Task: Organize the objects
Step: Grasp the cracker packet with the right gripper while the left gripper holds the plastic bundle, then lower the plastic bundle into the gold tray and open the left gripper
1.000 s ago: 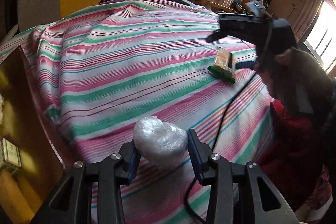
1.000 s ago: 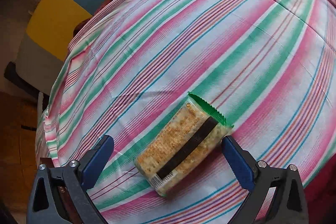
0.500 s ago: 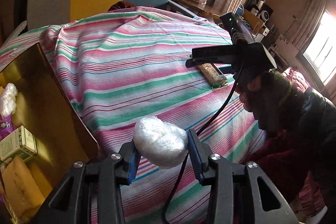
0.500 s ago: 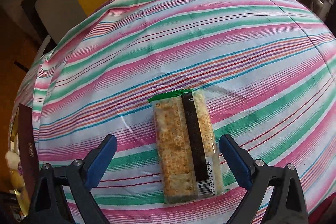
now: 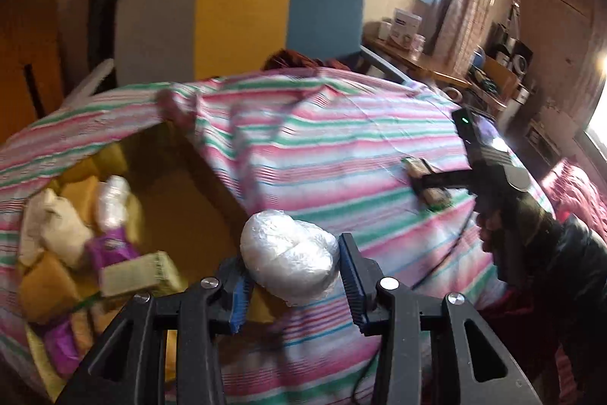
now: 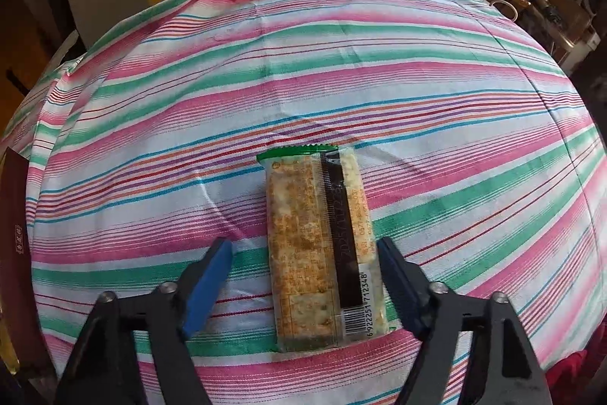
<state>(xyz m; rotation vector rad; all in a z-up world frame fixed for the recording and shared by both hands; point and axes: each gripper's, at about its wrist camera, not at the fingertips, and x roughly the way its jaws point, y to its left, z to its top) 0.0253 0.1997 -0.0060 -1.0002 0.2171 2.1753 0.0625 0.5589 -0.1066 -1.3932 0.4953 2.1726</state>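
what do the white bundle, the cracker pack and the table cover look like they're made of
White bundle: thin clear plastic film around something white; crinkled and shiny.
Cracker pack: glossy see-through plastic wrapper, crackers visible inside, printed barcode, green serrated end.
Table cover: woven cloth, probably cotton; matte, striped, creased.

The cloth (image 6: 436, 71) has stripes in pink, green, white and thin blue and red lines. The cracker packet (image 6: 322, 253) is clear with a green end and one dark brown band; the crackers inside are golden brown. The wrapped bundle (image 5: 290, 266) is white and shiny. The box (image 5: 178, 200) is yellow-brown inside. The chair (image 5: 242, 21) is grey, yellow and blue. The gripper pads (image 6: 206, 276) are blue on black arms.
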